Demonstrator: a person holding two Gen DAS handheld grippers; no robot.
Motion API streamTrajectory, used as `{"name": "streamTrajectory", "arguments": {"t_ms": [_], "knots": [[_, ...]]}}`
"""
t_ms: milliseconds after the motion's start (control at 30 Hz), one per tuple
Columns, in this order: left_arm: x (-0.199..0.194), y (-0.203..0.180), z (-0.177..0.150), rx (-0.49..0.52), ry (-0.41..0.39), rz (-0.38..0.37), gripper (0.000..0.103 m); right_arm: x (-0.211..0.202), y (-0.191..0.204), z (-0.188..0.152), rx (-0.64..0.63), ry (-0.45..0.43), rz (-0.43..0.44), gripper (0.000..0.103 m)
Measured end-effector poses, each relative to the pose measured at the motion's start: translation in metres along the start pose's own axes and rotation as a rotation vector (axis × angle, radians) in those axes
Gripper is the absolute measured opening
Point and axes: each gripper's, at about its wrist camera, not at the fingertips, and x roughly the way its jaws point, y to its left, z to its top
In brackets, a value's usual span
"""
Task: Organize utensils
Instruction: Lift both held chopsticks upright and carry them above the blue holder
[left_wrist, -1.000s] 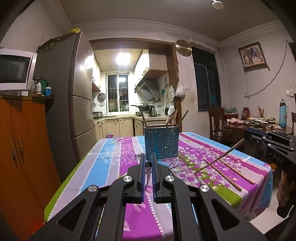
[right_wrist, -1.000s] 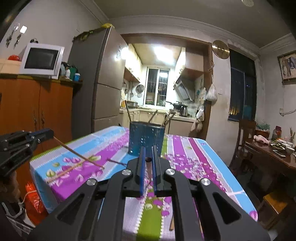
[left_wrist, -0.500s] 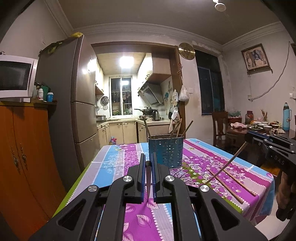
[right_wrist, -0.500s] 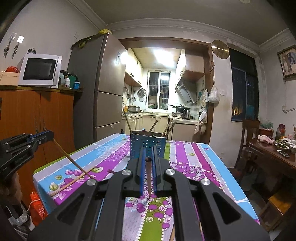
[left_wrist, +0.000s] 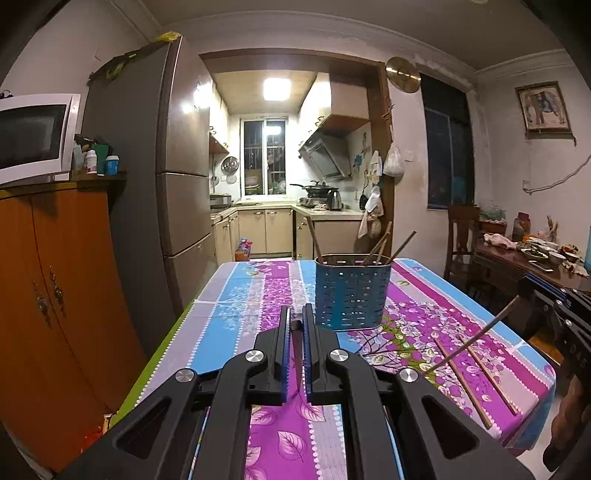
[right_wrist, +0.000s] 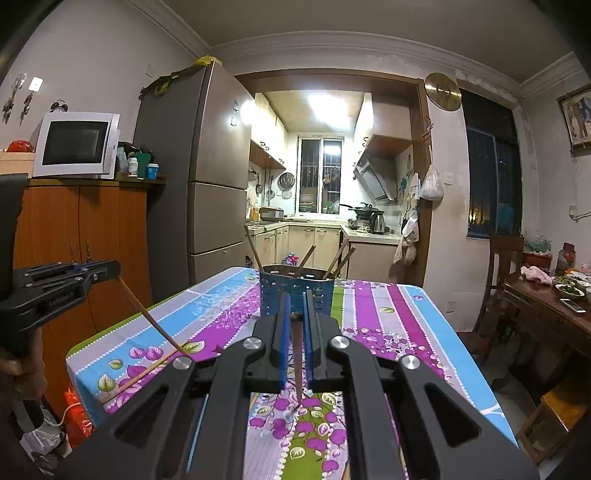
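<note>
Left wrist view: nearest the lens, the left gripper (left_wrist: 294, 325) has its jaws closed on a chopstick (left_wrist: 295, 354) that hangs tip-down between them. Beyond, the blue holder (left_wrist: 351, 295) stands on the floral tablecloth (left_wrist: 236, 317), several chopsticks already leaning inside it. To the right, two loose chopsticks (left_wrist: 461, 380) lie on the cloth, near the right gripper (left_wrist: 526, 290).

Right wrist view: the right gripper, jaws likewise clamped on a chopstick (right_wrist: 296, 365), points at the holder (right_wrist: 295, 291); another loose chopstick (right_wrist: 136, 376) lies at the table's left edge.

The step in hand appears to be carrying both sticks to the holder. It is best done by keeping each stick near vertical, bringing its tip above the rim, and releasing only once the tip is inside.

Only the left view shows the two loose sticks on the right; only the right view shows the left gripper's stick (right_wrist: 147, 317) from the side, slanting down.
</note>
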Motion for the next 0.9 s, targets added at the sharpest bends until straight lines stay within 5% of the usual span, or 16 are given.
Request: {"name": "streamTrajectory", "arguments": {"t_ms": [900], "knots": [[0.046, -0.023, 0.027, 0.057, 0.064, 0.086, 0.007, 0.025, -0.024, 0.02, 0.032, 0.011, 0.013, 0.005]]}}
